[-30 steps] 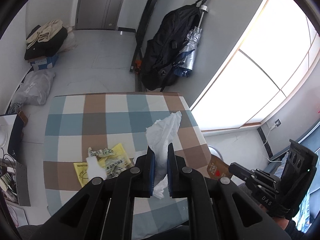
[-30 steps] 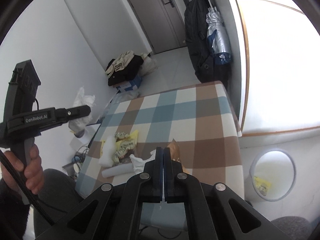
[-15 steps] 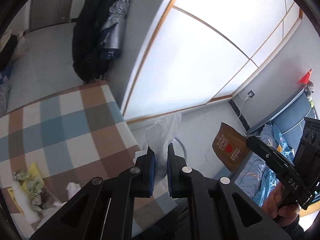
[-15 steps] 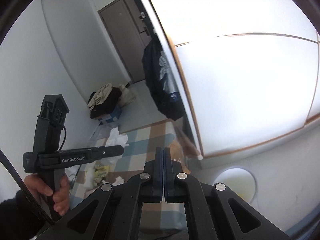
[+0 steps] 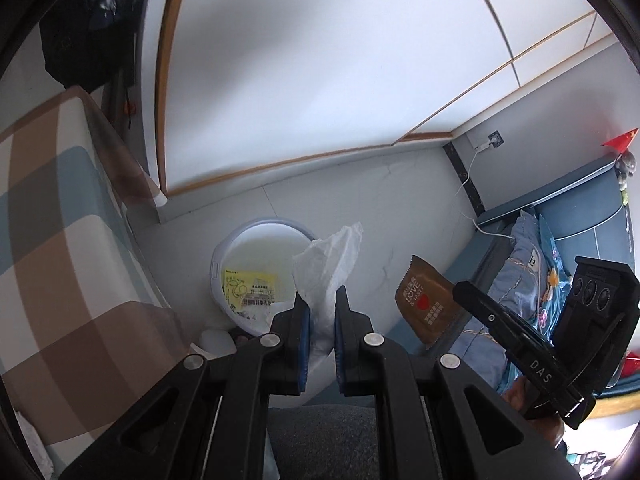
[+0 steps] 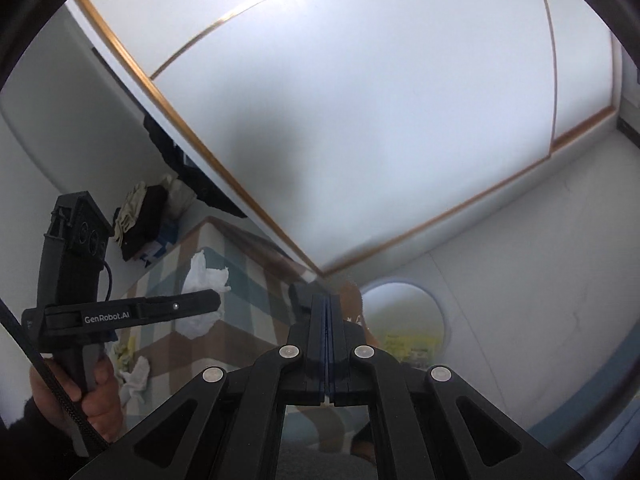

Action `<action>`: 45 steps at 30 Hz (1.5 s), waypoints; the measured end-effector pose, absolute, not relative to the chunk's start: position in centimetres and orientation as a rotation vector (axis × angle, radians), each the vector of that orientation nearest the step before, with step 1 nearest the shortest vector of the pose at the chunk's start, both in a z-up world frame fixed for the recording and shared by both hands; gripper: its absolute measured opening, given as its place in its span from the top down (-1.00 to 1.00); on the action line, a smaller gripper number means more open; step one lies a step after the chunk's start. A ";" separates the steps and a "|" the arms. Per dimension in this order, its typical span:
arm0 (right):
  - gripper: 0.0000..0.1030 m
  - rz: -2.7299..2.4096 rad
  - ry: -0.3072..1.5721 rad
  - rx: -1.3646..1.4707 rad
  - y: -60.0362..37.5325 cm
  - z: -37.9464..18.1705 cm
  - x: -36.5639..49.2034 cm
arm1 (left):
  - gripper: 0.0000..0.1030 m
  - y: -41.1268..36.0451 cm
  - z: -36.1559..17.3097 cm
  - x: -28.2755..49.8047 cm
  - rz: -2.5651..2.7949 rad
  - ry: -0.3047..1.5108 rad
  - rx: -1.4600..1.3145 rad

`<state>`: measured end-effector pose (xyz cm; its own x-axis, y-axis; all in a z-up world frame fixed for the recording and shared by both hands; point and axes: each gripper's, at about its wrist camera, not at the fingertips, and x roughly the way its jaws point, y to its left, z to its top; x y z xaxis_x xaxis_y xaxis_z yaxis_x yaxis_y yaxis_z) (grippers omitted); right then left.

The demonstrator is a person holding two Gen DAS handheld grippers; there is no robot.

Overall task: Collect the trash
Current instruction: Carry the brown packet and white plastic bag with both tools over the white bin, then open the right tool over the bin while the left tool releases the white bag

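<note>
White crumpled tissue (image 5: 326,276) was pinched tight in your left claw (image 5: 319,322), and it stuck up past the fingers. It hung just above the floor beside the round white bin (image 5: 256,276). That bin stood on the floor next to the worktop (image 5: 60,240) with its checked cloth of brown, blue and white. You could see a yellow wrapper (image 5: 250,286) lying inside the bin. Your right claw (image 6: 326,316) was pressed together on a brown snack packet (image 5: 426,300), which in the left view hung in the air to the right of the tissue. In the right view only a brown edge of that packet showed beside the fingers, with the bin just past it. Your left hand (image 6: 86,396) held its handle off to the left side there. More tissue bits (image 6: 134,376) and a yellow scrap (image 6: 128,350) lay on the worktop. A bed (image 5: 532,280) with blue covers was off to the right.
</note>
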<state>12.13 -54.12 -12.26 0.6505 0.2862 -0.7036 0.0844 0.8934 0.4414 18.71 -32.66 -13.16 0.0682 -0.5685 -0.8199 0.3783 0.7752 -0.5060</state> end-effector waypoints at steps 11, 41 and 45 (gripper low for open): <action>0.98 0.182 0.964 0.561 -54.9 -21.6 16.1 | 0.89 -36.5 -18.4 20.6 -0.662 1.471 -0.131; -0.44 0.034 1.056 0.702 -59.3 -27.7 14.5 | 0.88 -41.4 -21.8 21.0 -0.670 1.592 0.001; -0.46 0.030 1.067 0.712 -59.5 -28.5 14.5 | 0.88 -41.9 -22.7 21.1 -0.657 1.617 0.026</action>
<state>14.50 -59.55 -28.50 0.5046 0.3529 -0.7879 0.3083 0.7788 0.5463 21.14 -41.92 -22.67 -0.1741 -0.3546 -0.9187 0.3869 0.8333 -0.3949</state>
